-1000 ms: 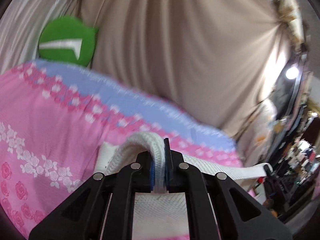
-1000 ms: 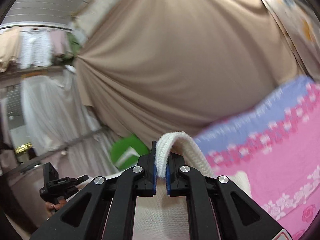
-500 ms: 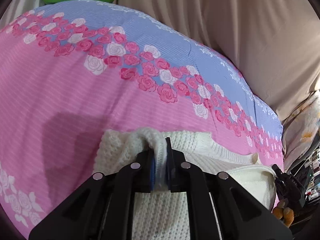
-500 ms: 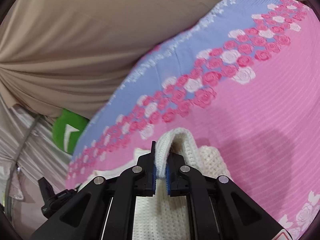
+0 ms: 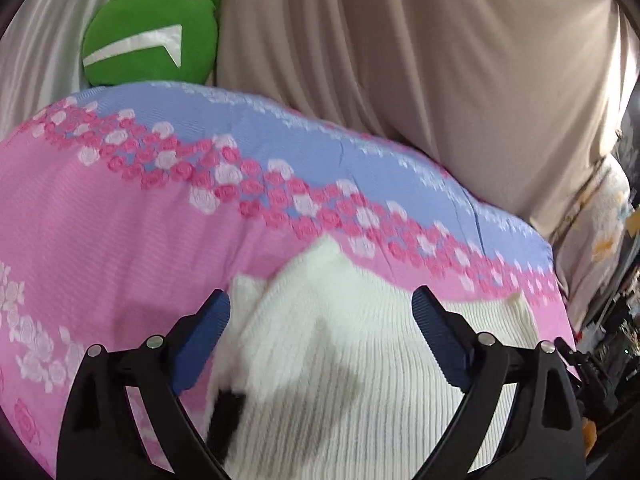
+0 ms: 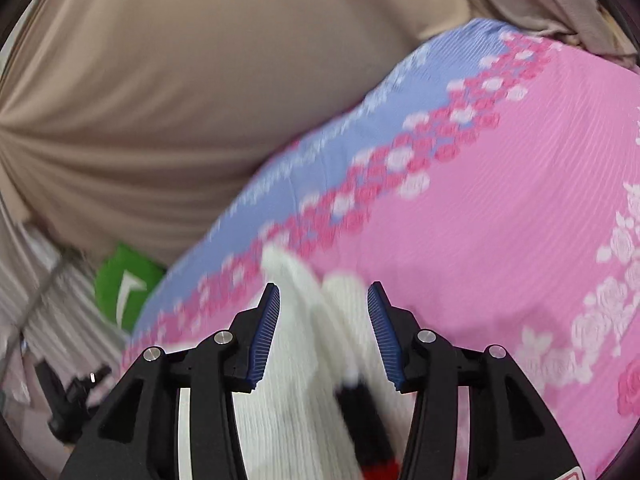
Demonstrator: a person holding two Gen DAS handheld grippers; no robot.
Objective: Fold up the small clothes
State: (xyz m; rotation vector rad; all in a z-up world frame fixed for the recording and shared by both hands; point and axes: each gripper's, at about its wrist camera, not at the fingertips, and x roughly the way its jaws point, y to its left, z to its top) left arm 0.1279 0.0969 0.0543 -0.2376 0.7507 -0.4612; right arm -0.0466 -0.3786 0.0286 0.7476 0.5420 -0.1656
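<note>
Pink bedspread (image 5: 100,240) under white knit (image 5: 352,360); black-red item (image 6: 372,440) right view only.

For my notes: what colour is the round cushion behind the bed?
Green with a white mark; the cushion shows best in the left wrist view.

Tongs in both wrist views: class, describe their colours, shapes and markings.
Both the left tongs and right tongs have black, angular plastic arms with triangular cut-outs and round silver screws. Each finger carries a ribbed blue pad. A red-and-white label edge shows at the right view's bottom corner.
</note>
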